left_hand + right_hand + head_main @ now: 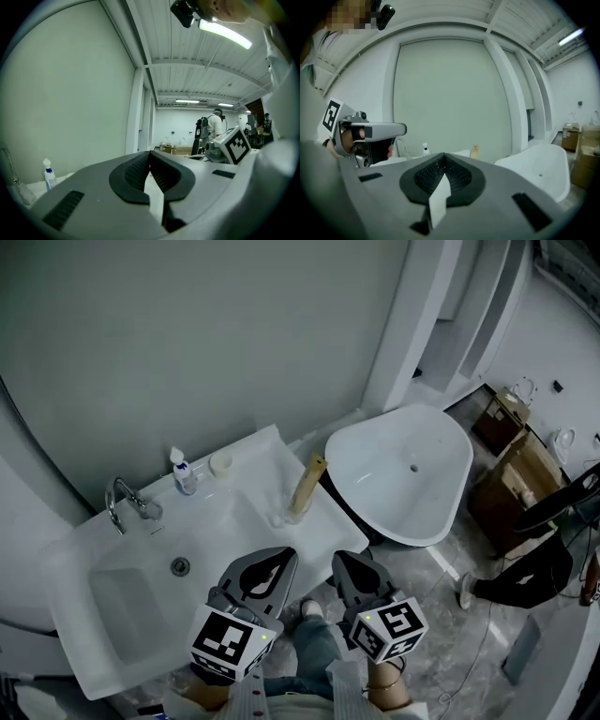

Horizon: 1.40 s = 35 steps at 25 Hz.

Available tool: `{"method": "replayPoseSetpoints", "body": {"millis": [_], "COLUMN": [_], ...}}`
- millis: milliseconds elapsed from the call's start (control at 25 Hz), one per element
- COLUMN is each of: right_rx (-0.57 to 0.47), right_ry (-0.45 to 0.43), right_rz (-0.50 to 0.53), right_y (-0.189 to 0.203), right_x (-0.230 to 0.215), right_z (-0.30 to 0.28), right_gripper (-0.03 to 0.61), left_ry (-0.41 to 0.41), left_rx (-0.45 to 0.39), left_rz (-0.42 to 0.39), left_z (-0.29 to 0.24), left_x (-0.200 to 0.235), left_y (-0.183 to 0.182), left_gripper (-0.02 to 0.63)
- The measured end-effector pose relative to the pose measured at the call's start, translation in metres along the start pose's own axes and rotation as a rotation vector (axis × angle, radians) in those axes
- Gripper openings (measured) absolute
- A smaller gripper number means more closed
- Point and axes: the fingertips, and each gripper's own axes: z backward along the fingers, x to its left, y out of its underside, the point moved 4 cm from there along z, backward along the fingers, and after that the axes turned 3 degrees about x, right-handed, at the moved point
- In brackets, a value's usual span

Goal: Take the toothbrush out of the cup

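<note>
Head view: one toothbrush (307, 486) in one cup (283, 517); left claw (279, 559), right claw (349, 563) both clenched, empty.

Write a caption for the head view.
Left gripper and right gripper, both shut, hang before the sink; toothbrush leans in its cup.

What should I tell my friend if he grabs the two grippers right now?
Left gripper: shut, empty, at the sink's front edge.
Right gripper: shut, empty, beside it.
Toothbrush: leaning in the cup on the counter, ahead of both grippers.
Done: nothing; the toothbrush is in the cup, untouched.
Left: reach forward, open one gripper, grip the toothbrush, lift it out.
</note>
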Motion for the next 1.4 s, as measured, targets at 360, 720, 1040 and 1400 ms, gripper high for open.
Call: {"method": "replayPoseSetpoints", "body": {"millis": [360,720,1040,1400], "right_rx": [0.043,0.072,0.101,0.122], "right_ry": [-0.161,-0.343,-0.478,-0.494], "right_rz": [0.017,0.053,0.082,0.071], "right_y": [-0.026,-0.044,-0.049,-0.047], "right_x": [-0.069,-0.106,-0.114,-0.103], "right_z": [-0.06,-0.116,-0.151,-0.164], "right_gripper": [0.012,0.012,0.012,0.012], "left_ry": [-0.158,-0.347,-0.467,-0.464], "left_rx": [0.024,0.021,0.027,0.024], "left_rz": [0.031,0.058,0.077,0.085], "left_z": [-0.077,-0.117,-0.129,-0.132], "left_x": [0.025,0.053,0.068,0.082], "left_y": [-0.015,-0.02,-0.015,-0.015], "left_gripper": [0.017,0.017,0.017,0.017]}}
